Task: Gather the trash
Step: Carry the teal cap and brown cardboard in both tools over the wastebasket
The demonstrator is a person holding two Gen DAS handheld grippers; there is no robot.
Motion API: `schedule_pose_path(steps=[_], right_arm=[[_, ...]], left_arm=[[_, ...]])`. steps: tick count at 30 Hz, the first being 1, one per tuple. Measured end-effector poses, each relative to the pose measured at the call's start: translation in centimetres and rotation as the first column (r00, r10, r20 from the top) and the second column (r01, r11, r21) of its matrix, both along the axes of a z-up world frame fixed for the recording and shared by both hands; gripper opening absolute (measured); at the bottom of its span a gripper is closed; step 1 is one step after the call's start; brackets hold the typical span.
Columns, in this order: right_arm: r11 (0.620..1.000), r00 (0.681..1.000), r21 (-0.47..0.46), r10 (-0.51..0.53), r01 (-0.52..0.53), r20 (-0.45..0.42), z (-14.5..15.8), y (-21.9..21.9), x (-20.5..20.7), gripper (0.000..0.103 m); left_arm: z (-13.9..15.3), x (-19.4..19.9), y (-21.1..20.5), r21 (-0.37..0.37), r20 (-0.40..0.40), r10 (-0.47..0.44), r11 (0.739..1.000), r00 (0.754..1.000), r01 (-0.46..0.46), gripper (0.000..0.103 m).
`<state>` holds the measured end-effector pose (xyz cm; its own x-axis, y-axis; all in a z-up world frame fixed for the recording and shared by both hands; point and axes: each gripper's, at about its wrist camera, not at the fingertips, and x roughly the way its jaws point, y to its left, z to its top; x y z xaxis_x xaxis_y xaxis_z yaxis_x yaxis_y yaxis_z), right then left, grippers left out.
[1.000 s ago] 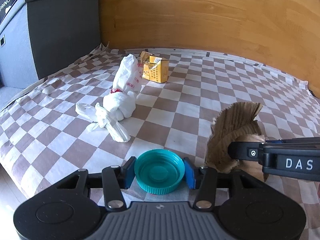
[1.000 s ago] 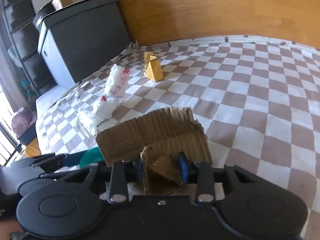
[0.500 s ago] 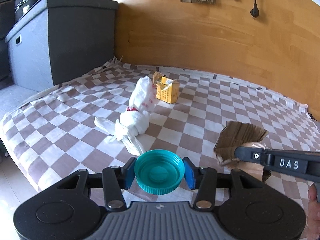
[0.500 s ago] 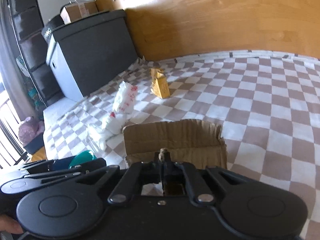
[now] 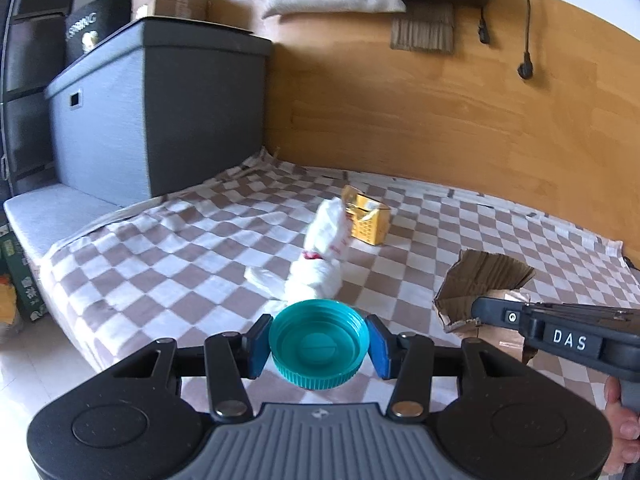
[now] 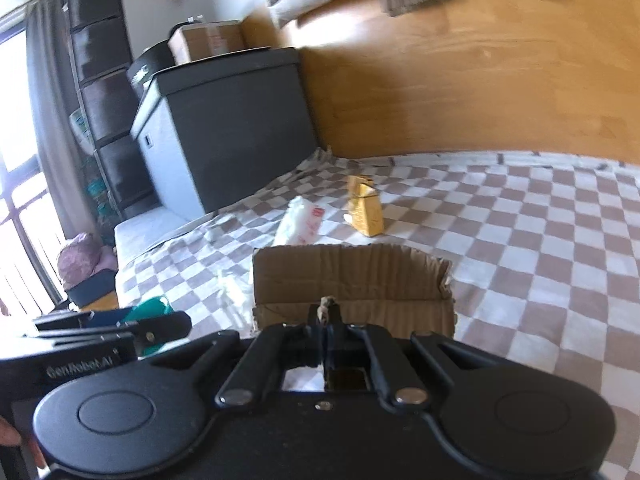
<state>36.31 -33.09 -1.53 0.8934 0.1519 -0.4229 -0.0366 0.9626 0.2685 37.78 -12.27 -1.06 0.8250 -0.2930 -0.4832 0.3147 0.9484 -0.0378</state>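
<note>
My left gripper (image 5: 318,346) is shut on a teal bottle cap (image 5: 319,348) and holds it above the near edge of the checkered bed cover (image 5: 160,264). My right gripper (image 6: 328,318) is shut on a torn cardboard piece (image 6: 352,284), also seen in the left wrist view (image 5: 480,280). A knotted white plastic bag (image 5: 320,256) and a crushed yellow carton (image 5: 366,220) lie farther back on the cover; both also show in the right wrist view, the bag (image 6: 300,220) and the carton (image 6: 366,212).
A grey storage box (image 5: 160,120) stands at the back left with a cardboard box (image 5: 168,0) on top. A wooden headboard (image 5: 440,120) runs behind the bed. The floor (image 5: 40,360) lies to the left, with dark drawers (image 6: 96,80) by the window.
Both grippers have lifted and drawn back from the bed with their items. The right gripper's jaws closed tight on the cardboard, which now stands upright in front of it.
</note>
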Motion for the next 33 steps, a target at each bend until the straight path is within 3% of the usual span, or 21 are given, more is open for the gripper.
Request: schedule_pose_path(steps=[11,22,33], right_arm=[[0.994,0.998,-0.083,0.068,-0.066,0.018,0.5,4.2,-0.1,0.003],[0.972,0.98,-0.137,0.198,-0.192,0.031,0.7,11.2,-0.7,0.003],[0.92,0.945,-0.227,0.326,-0.319,-0.007,-0.3,16.9,-2.4,0.003]], left_arm=[[0.6,-2.5,5.7,0.001,0.014,0.106,0.994,0.994,-0.106,0.05],[0.6,-5.4,12.8,-0.001,0.013,0.241,0.97,0.97,-0.241,0.05],[-3.2,-7.8,17.8,-0.042,-0.088,0.337,0.939,0.937,-0.341,0.05]])
